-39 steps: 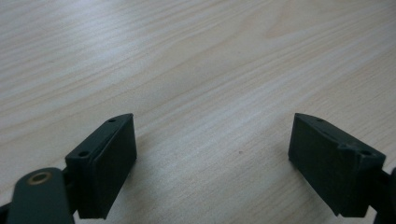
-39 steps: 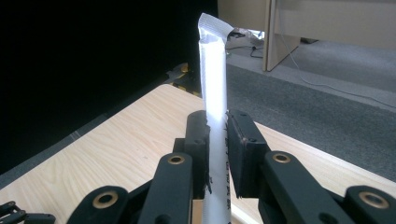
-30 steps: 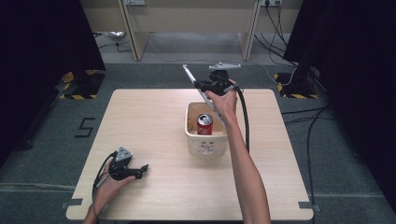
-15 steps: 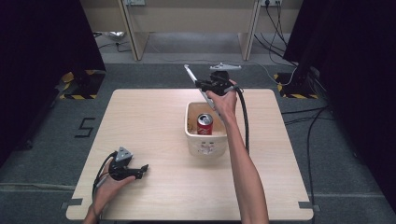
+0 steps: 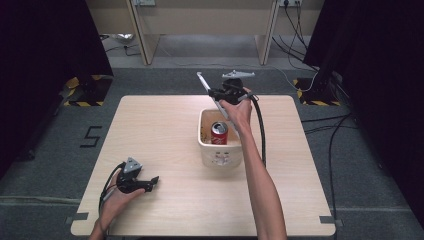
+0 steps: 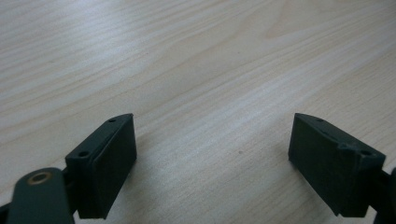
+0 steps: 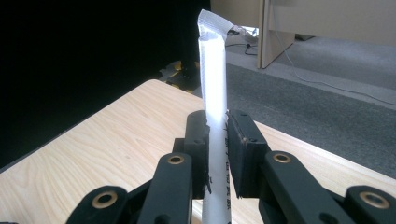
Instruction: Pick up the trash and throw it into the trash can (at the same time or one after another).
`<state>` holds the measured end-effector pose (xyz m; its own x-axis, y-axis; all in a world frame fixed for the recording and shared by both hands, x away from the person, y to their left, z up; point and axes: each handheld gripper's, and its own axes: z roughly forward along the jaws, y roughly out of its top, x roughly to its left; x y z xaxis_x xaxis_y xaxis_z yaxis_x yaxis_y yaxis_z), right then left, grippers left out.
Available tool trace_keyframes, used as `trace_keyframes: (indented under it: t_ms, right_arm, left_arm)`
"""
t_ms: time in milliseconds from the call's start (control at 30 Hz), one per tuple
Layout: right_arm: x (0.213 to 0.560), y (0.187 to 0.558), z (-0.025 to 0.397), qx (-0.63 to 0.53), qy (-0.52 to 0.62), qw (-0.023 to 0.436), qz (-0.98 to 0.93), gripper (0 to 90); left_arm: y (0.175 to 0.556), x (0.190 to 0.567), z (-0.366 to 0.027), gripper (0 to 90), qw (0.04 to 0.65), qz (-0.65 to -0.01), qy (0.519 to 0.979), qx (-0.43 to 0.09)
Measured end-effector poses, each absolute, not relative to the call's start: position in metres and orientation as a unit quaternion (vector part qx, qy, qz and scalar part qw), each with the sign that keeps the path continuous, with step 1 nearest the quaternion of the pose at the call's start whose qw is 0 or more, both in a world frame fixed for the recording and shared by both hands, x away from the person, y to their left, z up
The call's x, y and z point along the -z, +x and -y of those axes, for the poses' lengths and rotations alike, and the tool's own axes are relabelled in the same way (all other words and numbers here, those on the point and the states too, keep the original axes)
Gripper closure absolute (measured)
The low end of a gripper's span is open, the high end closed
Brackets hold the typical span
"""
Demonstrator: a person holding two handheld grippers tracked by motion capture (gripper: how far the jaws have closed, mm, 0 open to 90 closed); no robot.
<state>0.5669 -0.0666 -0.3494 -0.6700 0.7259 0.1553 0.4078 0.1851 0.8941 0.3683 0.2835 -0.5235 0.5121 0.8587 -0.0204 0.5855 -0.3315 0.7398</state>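
My right gripper (image 5: 215, 95) is raised above the far edge of a white tub (image 5: 220, 152) and is shut on a long straw in a white paper wrapper (image 5: 202, 82). In the right gripper view the straw (image 7: 212, 60) stands up between the jaws of the right gripper (image 7: 216, 122), its crimped top end free. A red soda can (image 5: 219, 133) stands upright inside the tub. My left gripper (image 5: 151, 181) rests low near the table's front left, held in a hand. In the left gripper view it (image 6: 212, 149) is open over bare wood with nothing between the jaws.
The light wooden table (image 5: 160, 130) carries just the tub near its middle. Beyond the far edge are grey floor, desk legs (image 5: 142, 40) and cables (image 5: 300, 30). Dark curtains flank both sides. A black cable (image 5: 261, 135) trails from the right gripper along the forearm.
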Motion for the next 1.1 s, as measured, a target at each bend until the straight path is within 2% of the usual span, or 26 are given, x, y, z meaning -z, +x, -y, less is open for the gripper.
trace_keyframes:
  t_ms: [500,900,1100]
  right_arm:
    - [0.352,0.551,0.081,-0.492,0.371,0.161,-0.771,76.7]
    - [0.337,0.531,0.095,-0.472,0.369,0.171,-0.782,53.5]
    - [0.331,0.522,0.108,-0.469,0.373,0.174,-0.781,47.4]
  left_arm:
    - [0.368,0.523,-0.283,14.4,0.357,-0.455,0.793,-0.192]
    - [0.368,0.524,-0.283,14.4,0.358,-0.457,0.792,-0.192]
    - [0.368,0.524,-0.283,14.4,0.358,-0.457,0.792,-0.192]
